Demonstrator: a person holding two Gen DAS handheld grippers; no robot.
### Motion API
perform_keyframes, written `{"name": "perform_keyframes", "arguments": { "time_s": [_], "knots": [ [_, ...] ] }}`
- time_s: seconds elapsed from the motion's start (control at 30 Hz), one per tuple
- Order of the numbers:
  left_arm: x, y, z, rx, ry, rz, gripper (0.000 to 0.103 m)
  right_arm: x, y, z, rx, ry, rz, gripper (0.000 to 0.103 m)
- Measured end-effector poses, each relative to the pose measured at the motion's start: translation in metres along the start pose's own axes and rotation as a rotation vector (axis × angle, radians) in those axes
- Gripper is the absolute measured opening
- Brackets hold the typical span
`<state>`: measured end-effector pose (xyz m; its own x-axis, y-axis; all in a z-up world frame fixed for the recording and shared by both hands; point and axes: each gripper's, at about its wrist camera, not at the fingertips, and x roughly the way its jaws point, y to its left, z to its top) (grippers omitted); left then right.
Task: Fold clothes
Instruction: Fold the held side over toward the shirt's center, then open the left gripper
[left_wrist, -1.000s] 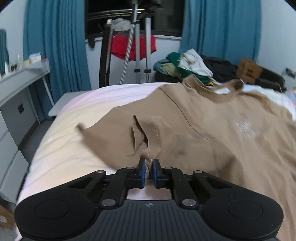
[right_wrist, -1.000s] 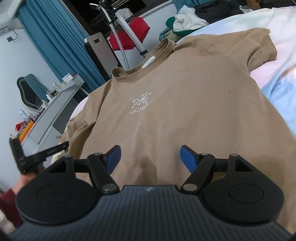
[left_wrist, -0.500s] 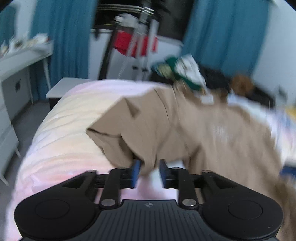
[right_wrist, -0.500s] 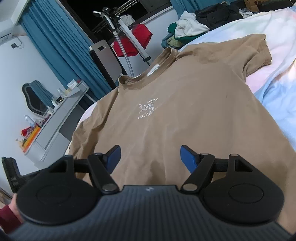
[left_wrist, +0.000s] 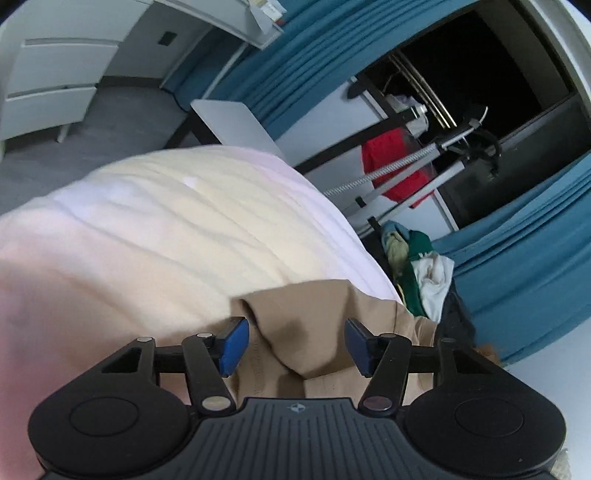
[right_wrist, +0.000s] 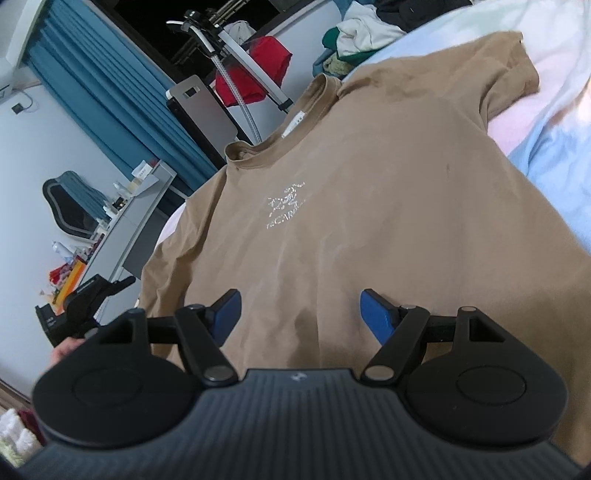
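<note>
A tan T-shirt with a white chest logo lies face up on the bed, collar at the far end. My right gripper hovers open over its lower front, with nothing pressed between the blue pads. In the left wrist view, the camera is rolled over and my left gripper is opening. The shirt's sleeve lies loosely between and under the jaws, and the pads do not press on it. The right wrist view shows the left gripper at the shirt's left edge, held by a hand.
The pale bedsheet spreads left of the sleeve. Beyond the bed are a pile of clothes, a steamer stand with a red garment, blue curtains and a white desk with small items.
My left gripper has opened and let go of the sleeve, rolled over and shifted sideways. The sleeve now lies flatter at the shirt's side. The right gripper has stayed open in place.
</note>
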<state>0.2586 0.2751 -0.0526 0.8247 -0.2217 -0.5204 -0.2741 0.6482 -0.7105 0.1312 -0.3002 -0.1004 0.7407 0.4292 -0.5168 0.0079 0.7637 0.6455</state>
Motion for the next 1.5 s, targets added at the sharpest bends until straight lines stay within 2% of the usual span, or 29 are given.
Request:
{"name": "perform_keyframes", "arguments": {
  "time_s": [0.07, 0.2, 0.37, 0.47, 0.57, 0.63, 0.7, 0.73, 0.77, 0.9, 0.97, 1.13, 1.2, 1.23, 1.3, 1.37, 1.4, 1.47, 1.5],
  "knots": [
    [0.009, 0.002, 0.003, -0.024, 0.027, 0.015, 0.059, 0.002, -0.001, 0.0, 0.01, 0.005, 0.005, 0.074],
    [0.014, 0.007, 0.007, -0.069, 0.038, -0.008, 0.059, 0.006, -0.002, 0.0, 0.015, 0.012, 0.005, 0.074],
    [0.019, 0.008, 0.01, -0.09, 0.093, -0.064, 0.059, 0.009, -0.002, -0.001, 0.012, 0.016, 0.001, 0.074],
    [0.025, 0.006, 0.005, -0.092, 0.156, -0.09, 0.059, 0.009, -0.002, -0.001, 0.01, 0.017, -0.001, 0.074],
    [0.034, 0.001, 0.004, -0.045, 0.182, -0.057, 0.056, 0.009, -0.003, -0.002, 0.008, 0.017, -0.002, 0.074],
    [0.04, 0.006, 0.004, -0.078, 0.178, -0.045, 0.051, 0.009, -0.003, -0.002, 0.007, 0.017, -0.002, 0.074],
    [0.042, 0.007, 0.007, -0.087, 0.15, -0.035, 0.039, 0.009, -0.004, -0.002, 0.007, 0.017, -0.001, 0.074],
    [0.042, 0.006, 0.009, -0.074, 0.129, -0.02, 0.016, 0.008, -0.004, -0.002, 0.009, 0.017, -0.001, 0.074],
    [0.041, 0.004, 0.011, -0.055, 0.104, 0.0, 0.005, 0.008, -0.004, -0.002, 0.011, 0.016, 0.0, 0.074],
    [0.024, -0.005, 0.028, -0.001, -0.036, 0.038, 0.003, 0.008, -0.004, -0.003, 0.019, 0.016, 0.003, 0.074],
    [0.019, -0.017, 0.043, 0.052, -0.081, 0.064, 0.003, 0.008, -0.004, -0.003, 0.024, 0.015, 0.005, 0.074],
    [0.031, -0.066, 0.07, 0.224, -0.134, 0.179, 0.003, 0.011, -0.004, -0.002, 0.033, 0.014, 0.008, 0.074],
    [0.047, -0.08, 0.072, 0.263, -0.121, 0.216, 0.003, 0.013, -0.004, -0.002, 0.031, 0.015, 0.006, 0.074],
    [0.053, -0.083, 0.071, 0.264, -0.107, 0.225, 0.004, 0.013, -0.004, -0.002, 0.031, 0.015, 0.006, 0.074],
    [0.058, -0.079, 0.068, 0.224, -0.073, 0.221, 0.018, 0.014, -0.004, -0.001, 0.031, 0.015, 0.005, 0.074],
    [0.054, -0.069, 0.061, 0.18, -0.048, 0.201, 0.04, 0.014, -0.004, -0.001, 0.031, 0.015, 0.005, 0.074],
    [0.047, -0.061, 0.058, 0.163, -0.045, 0.195, 0.045, 0.013, -0.004, -0.001, 0.034, 0.015, 0.007, 0.074],
    [0.029, -0.05, 0.05, 0.111, -0.062, 0.199, 0.071, 0.011, -0.005, -0.001, 0.04, 0.013, 0.012, 0.074],
    [0.018, -0.045, 0.046, 0.078, -0.07, 0.197, 0.075, 0.01, -0.005, -0.001, 0.042, 0.012, 0.014, 0.074]
  ]
}}
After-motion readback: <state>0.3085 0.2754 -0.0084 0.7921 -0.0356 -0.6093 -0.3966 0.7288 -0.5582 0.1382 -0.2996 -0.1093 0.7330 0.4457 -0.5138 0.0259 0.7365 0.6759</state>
